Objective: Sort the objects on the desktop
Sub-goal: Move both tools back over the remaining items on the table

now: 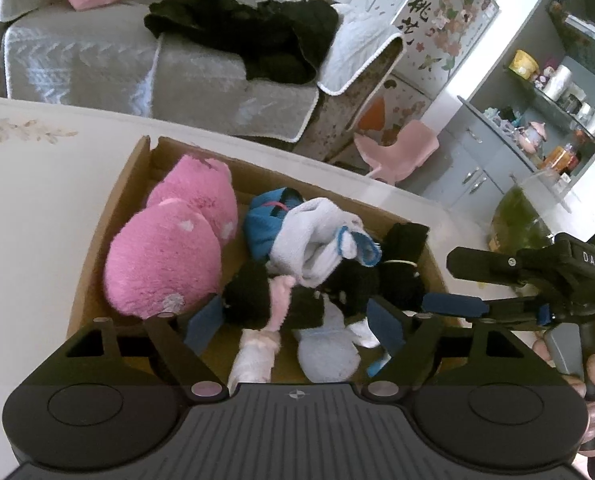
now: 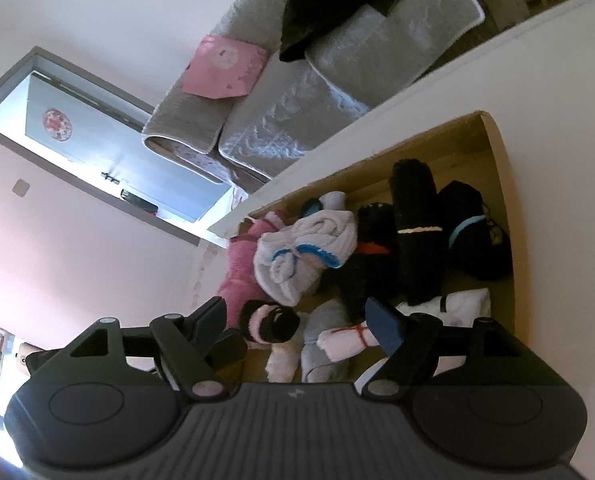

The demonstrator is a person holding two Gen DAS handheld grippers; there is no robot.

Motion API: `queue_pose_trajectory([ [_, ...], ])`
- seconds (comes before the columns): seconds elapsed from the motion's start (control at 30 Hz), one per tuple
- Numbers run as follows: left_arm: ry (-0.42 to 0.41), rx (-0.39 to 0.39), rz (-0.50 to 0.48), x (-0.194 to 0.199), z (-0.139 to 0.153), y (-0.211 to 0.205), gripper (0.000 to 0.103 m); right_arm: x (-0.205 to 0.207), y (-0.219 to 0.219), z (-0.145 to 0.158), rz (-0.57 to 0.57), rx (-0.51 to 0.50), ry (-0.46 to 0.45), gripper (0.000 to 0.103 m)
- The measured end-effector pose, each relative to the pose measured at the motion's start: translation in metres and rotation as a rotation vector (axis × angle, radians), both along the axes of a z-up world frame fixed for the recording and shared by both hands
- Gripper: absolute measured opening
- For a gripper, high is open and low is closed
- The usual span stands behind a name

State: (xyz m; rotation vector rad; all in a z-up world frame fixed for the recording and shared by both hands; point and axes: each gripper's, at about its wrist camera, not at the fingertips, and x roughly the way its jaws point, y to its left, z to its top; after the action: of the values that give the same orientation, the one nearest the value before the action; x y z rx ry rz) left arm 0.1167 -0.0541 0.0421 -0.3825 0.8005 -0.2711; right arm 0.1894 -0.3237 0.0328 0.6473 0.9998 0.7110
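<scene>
A cardboard box (image 1: 109,216) stands on the white table and holds pink plush slippers (image 1: 165,256) and several rolled sock bundles. Among them are a white one (image 1: 317,236), a blue one (image 1: 265,224) and black ones (image 1: 401,264). My left gripper (image 1: 293,324) hangs open over the box's near end. A black-and-pink sock roll (image 1: 265,300) lies between its blue pads (image 1: 203,322), which do not press on it. My right gripper (image 1: 457,286) reaches in from the right, also open. In the right wrist view it (image 2: 297,320) hovers above the same black-and-pink roll (image 2: 271,322) and a white roll with a red band (image 2: 345,340).
A glass jar with green contents (image 1: 513,220) stands on the table right of the box. Behind the table are a grey-covered sofa (image 1: 97,60) with black clothing (image 1: 249,36), a pink chair (image 1: 397,152) and a shelf unit (image 1: 557,92). A hand (image 1: 593,380) holds the right gripper.
</scene>
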Motion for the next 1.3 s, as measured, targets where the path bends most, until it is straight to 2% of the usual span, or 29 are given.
queue_pose_trajectory([
  [0.2, -0.019, 0.022, -0.028, -0.033, 0.016, 0.001, 0.091, -0.032, -0.015, 0.014, -0.010, 0.046, -0.038, 0.078],
  [0.33, -0.016, 0.020, -0.043, -0.062, 0.019, 0.005, 0.092, -0.065, -0.032, 0.010, -0.001, 0.073, -0.041, 0.079],
  [0.6, 0.014, 0.100, -0.092, -0.113, -0.001, -0.009, 0.094, -0.118, -0.053, -0.016, 0.003, 0.031, -0.006, 0.080],
  [0.87, 0.019, 0.149, -0.127, -0.152, -0.013, -0.025, 0.094, -0.144, -0.055, -0.031, 0.008, -0.007, -0.011, 0.080],
  [0.97, 0.011, 0.184, -0.107, -0.151, -0.012, -0.027, 0.095, -0.139, -0.047, -0.033, 0.014, -0.023, -0.020, 0.080],
  [1.17, 0.021, 0.180, -0.030, -0.125, -0.017, -0.026, 0.095, -0.123, -0.015, -0.035, 0.056, -0.132, -0.060, 0.080],
  [1.3, 0.017, 0.251, -0.020, -0.110, -0.026, -0.036, 0.095, -0.119, 0.008, -0.036, 0.085, -0.250, -0.113, 0.080],
])
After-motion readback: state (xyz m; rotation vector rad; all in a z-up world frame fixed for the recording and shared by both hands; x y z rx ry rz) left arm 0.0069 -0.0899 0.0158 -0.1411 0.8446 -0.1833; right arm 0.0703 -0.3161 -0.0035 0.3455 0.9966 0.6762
